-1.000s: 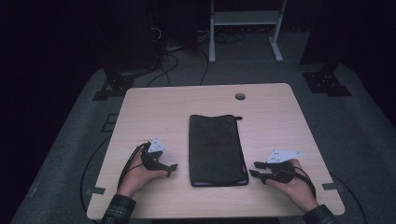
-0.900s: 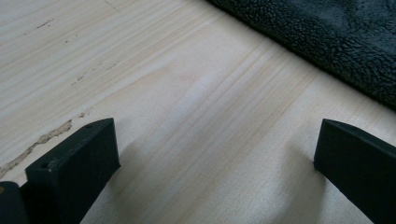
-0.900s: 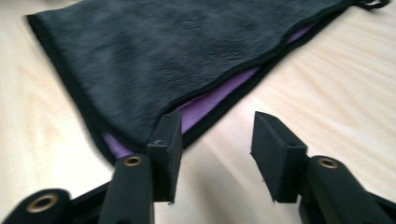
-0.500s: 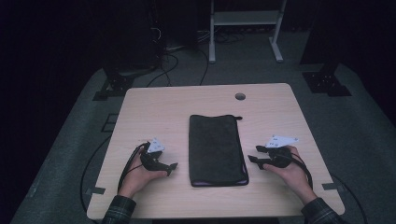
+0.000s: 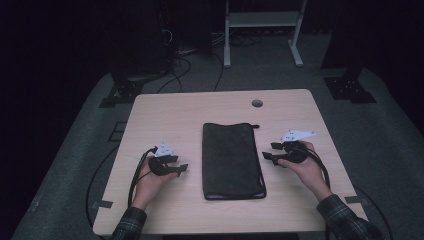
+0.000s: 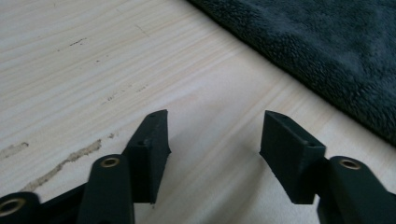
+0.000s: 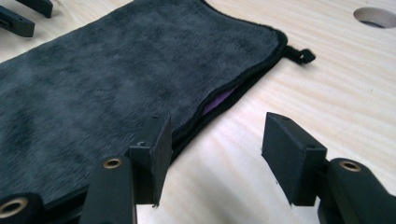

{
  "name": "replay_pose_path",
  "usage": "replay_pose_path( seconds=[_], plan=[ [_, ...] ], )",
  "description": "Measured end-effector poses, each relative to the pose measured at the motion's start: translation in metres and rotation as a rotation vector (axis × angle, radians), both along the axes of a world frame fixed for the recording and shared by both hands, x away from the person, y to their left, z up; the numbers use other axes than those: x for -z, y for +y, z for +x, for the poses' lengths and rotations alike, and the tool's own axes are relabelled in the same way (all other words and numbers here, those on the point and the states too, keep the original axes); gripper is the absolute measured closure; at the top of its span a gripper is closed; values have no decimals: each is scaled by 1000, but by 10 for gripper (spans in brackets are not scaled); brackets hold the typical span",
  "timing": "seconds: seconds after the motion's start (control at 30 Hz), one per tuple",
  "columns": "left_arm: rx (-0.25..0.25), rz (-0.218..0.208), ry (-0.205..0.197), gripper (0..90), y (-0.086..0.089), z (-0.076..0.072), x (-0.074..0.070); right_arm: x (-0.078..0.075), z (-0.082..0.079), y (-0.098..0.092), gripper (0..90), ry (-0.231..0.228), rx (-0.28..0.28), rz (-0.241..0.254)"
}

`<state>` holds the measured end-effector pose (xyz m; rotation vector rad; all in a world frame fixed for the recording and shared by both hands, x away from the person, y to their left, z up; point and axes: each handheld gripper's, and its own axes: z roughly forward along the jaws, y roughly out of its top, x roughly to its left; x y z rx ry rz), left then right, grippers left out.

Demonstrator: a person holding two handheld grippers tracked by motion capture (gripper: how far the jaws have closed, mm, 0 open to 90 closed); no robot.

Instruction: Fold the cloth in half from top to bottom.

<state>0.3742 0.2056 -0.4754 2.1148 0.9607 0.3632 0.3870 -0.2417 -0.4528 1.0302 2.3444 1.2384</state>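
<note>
While the folded dark towel point(image 5: 233, 160) lies flat along the middle of the wooden surface point(image 5: 165, 115), both grippers flank it with nothing held. A grab could catch just 1 layer, since a purple inner layer shows at its right edge. The right gripper point(image 7: 215, 140) has its jaws half spread at that edge. The left gripper point(image 6: 212, 135), jaws just closing partway over bare wood, could miss the cloth.

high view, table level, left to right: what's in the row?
Left tongs → dark folded towel → right tongs, all on the wooden table.
</note>
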Motion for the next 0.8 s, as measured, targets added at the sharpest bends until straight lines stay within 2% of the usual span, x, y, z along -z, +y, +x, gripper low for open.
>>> replay_pose_path(
  seconds=[0.07, 0.1, 0.17, 0.23, 0.3, 0.33, 0.37, 0.43, 0.5, 0.57, 0.8],
  plan=[
    [-2, -22, 12, 456, -1, 5, -1, 0, 6, 1, 423, 0, 4, 13],
    [-3, -34, 17, 462, -2, 8, -1, 0, 9, 3, 423, 9, -2, 2],
    [18, -6, 57, 478, -6, 15, -4, -1, 15, 6, 428, 5, -6, -4],
    [28, -8, 50, 476, -10, 21, -7, -3, 20, 8, 428, 2, -7, 5],
    [49, -4, 62, 473, -14, 29, -12, -5, 24, 12, 430, -8, -8, -10],
    [57, -1, 69, 471, -17, 32, -14, -6, 27, 13, 437, -14, -5, 2],
    [61, -6, 62, 467, -19, 35, -16, -7, 29, 14, 431, -9, -8, 8],
    [64, -10, 50, 474, -23, 41, -20, -8, 34, 18, 432, -10, -12, -16],
    [65, -13, 39, 476, -27, 47, -23, -8, 40, 21, 435, -13, -12, -2],
    [64, -17, 32, 477, -30, 54, -25, -7, 46, 24, 433, -8, -15, -23],
    [56, -21, -4, 478, -42, 79, -33, -9, 72, 31, 414, 3, -17, -31]
  ],
)
